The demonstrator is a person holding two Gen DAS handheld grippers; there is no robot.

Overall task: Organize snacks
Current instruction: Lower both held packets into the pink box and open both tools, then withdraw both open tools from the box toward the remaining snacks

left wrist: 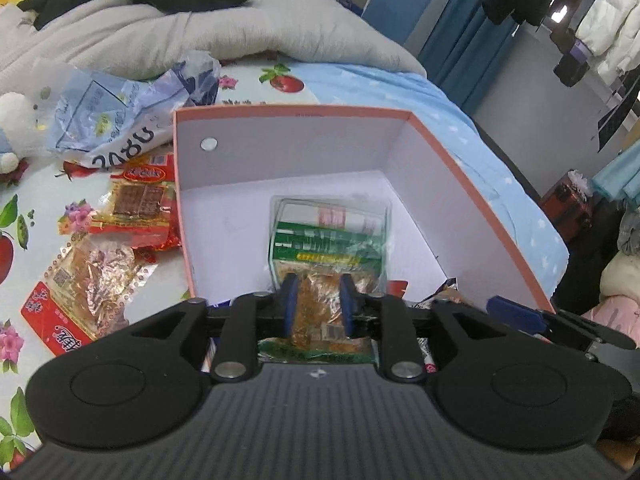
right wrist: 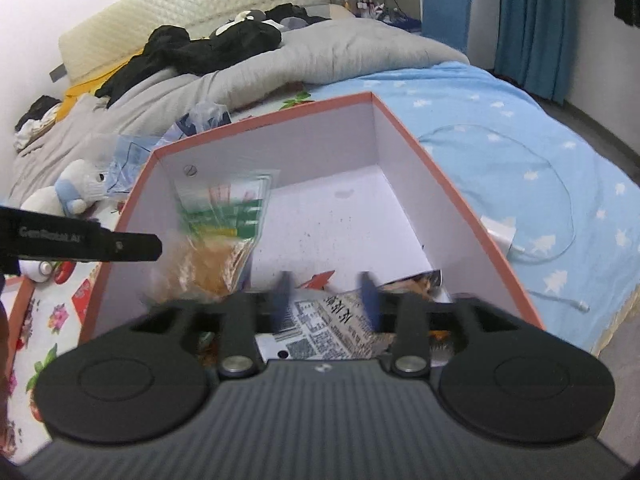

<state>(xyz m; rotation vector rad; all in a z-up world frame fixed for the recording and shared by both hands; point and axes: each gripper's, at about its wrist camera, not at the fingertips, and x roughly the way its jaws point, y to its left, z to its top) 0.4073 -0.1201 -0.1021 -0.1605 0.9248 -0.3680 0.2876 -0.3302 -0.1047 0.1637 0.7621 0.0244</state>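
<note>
An open box [left wrist: 296, 110] with an orange rim and white inside stands on the bed. My left gripper [left wrist: 318, 304] hangs over its near end, open. A clear green-and-orange snack packet [left wrist: 328, 240] sits between its blue fingers and reaches down to the box floor. In the right wrist view that packet [right wrist: 216, 224] is blurred beside the box's [right wrist: 260, 118] left wall. My right gripper [right wrist: 326, 300] is open over the box's near right corner. Under its fingers lies a packet with a white printed label [right wrist: 332, 328].
Red snack packets [left wrist: 136, 208] and another [left wrist: 80, 292] lie on the fruit-print sheet left of the box, by a crumpled plastic bag [left wrist: 120, 116]. A plush toy [right wrist: 76, 192] sits further left. A white charger with cable [right wrist: 500, 236] lies right of the box. A grey duvet [left wrist: 240, 28] is behind.
</note>
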